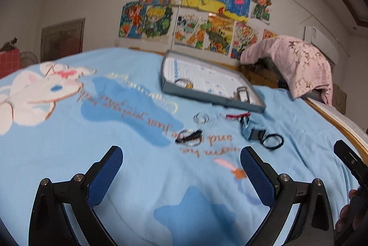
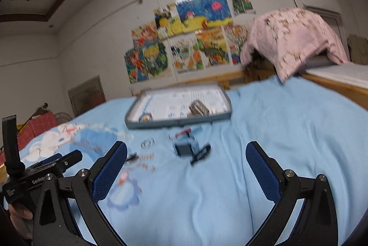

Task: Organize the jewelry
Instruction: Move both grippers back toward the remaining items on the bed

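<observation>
A shallow grey tray (image 1: 202, 93) (image 2: 161, 123) with a white patterned lining lies on a light blue blanket (image 1: 138, 131) (image 2: 276, 131). A ring and a metal clasp piece lie inside it. In front of it lie a clear bangle (image 1: 201, 118) (image 2: 147, 143), a bangle with a black piece (image 1: 189, 136), a blue pouch (image 1: 251, 129) (image 2: 185, 147), a black hair tie (image 1: 272, 141) and a red string (image 1: 237, 116). My left gripper (image 1: 181, 156) is open and empty, short of these. My right gripper (image 2: 186, 154) is open and empty too.
A pink cloth (image 1: 296, 62) (image 2: 292, 39) hangs over a wooden bed frame (image 2: 333, 85) at the back right. Colourful drawings (image 1: 195, 15) cover the far wall. The left gripper's body (image 2: 34, 172) shows at the left edge of the right wrist view.
</observation>
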`<state>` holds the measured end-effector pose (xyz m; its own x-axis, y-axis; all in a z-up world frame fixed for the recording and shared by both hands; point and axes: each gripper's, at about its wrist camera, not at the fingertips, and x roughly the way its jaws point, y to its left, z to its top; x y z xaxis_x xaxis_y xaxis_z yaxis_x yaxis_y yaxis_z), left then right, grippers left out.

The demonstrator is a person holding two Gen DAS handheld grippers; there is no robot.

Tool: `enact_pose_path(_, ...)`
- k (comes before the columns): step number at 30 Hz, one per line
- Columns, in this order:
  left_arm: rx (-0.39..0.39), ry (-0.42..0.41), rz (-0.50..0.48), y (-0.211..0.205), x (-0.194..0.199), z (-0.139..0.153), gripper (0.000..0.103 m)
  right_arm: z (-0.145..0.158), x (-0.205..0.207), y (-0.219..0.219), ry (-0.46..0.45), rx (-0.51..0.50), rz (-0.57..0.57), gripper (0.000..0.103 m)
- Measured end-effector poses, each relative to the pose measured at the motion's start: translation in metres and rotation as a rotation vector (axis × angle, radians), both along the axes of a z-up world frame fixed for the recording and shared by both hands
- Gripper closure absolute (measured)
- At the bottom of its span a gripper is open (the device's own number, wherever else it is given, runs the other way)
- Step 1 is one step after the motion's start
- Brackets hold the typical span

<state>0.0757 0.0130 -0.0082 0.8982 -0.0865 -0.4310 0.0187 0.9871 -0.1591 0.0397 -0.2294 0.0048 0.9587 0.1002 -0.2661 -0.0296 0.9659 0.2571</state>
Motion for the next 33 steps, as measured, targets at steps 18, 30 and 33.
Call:
enact_pose_path(18, 0.054, 0.116, -0.164, -0.016, 0.041, -0.005, 0.0, -0.023, 0.021, 0.001, 0.148, 0.011, 0.026, 0.002)
enact_pose_path(30, 0.184, 0.211, -0.28, -0.026, 0.108, -0.016, 0.008, -0.037, 0.067, -0.003, 0.228, 0.072, 0.081, 0.035)
enact_pose_path(33, 0.207, 0.234, -0.27, -0.023, 0.123, -0.021, 0.013, -0.047, 0.085, -0.004, 0.277, 0.088, 0.083, 0.042)
